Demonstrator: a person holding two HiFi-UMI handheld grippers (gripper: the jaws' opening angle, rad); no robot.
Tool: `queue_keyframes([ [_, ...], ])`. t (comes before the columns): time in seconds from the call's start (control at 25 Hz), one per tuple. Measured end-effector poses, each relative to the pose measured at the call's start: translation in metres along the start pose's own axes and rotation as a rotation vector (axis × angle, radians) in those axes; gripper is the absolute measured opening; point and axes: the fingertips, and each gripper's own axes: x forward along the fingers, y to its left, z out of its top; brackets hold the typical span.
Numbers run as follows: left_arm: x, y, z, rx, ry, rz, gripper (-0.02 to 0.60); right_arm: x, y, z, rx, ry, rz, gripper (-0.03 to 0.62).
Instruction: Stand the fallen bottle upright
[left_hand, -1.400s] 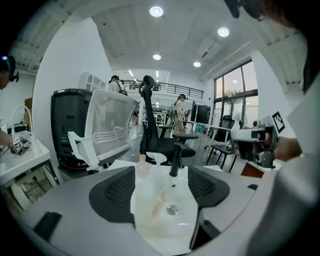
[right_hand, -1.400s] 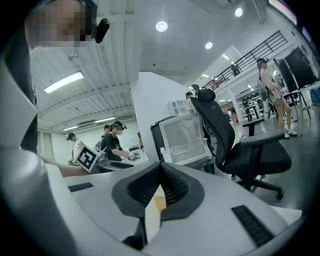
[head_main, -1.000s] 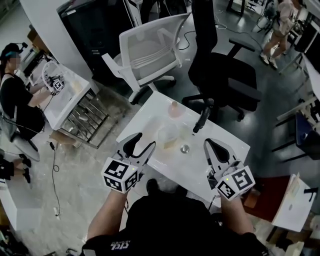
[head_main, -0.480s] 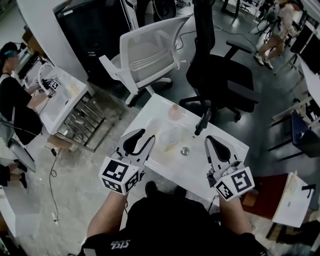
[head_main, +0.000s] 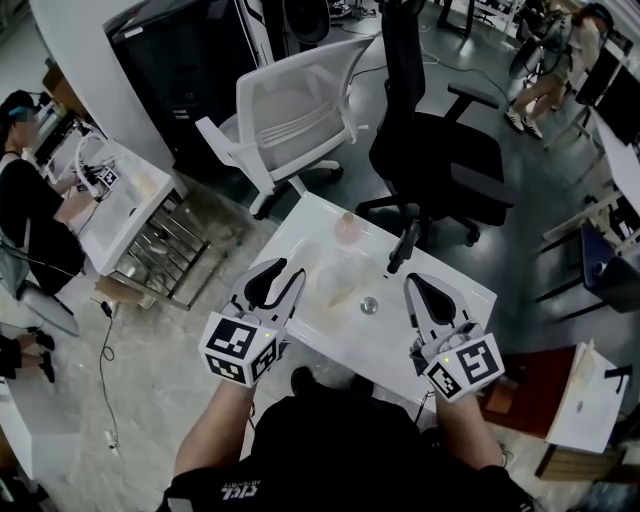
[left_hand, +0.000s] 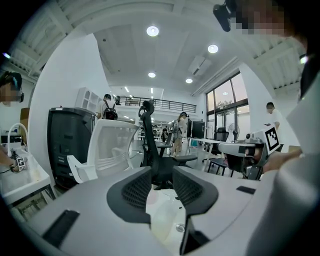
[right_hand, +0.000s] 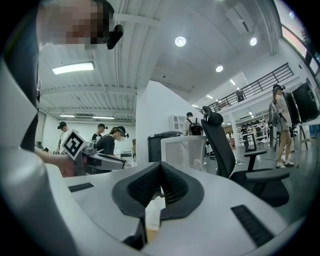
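Since the clear bottle (head_main: 338, 274) seemed toppled, both grippers hovered short of it. The left gripper (head_main: 285, 285) had empty fingers slightly apart, just closing; the right gripper (head_main: 418, 292) had its fingers together, empty.

We find the bottle (head_main: 336, 277) lying mid-table (head_main: 300, 225), a cap (head_main: 369, 304) just right of it and a small container (head_main: 347, 228) behind. Beyond the table stand the left chair (head_main: 300, 105) and the right chair (head_main: 440, 150).
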Motion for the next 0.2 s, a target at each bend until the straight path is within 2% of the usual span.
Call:
queue_keyframes([
  [0.2,0.0003,-0.0037,-0.0024,0.010,0.010,0.007,0.138,-0.0014,-0.0005,-0.0020,-0.001,0.004,0.002,0.011],
])
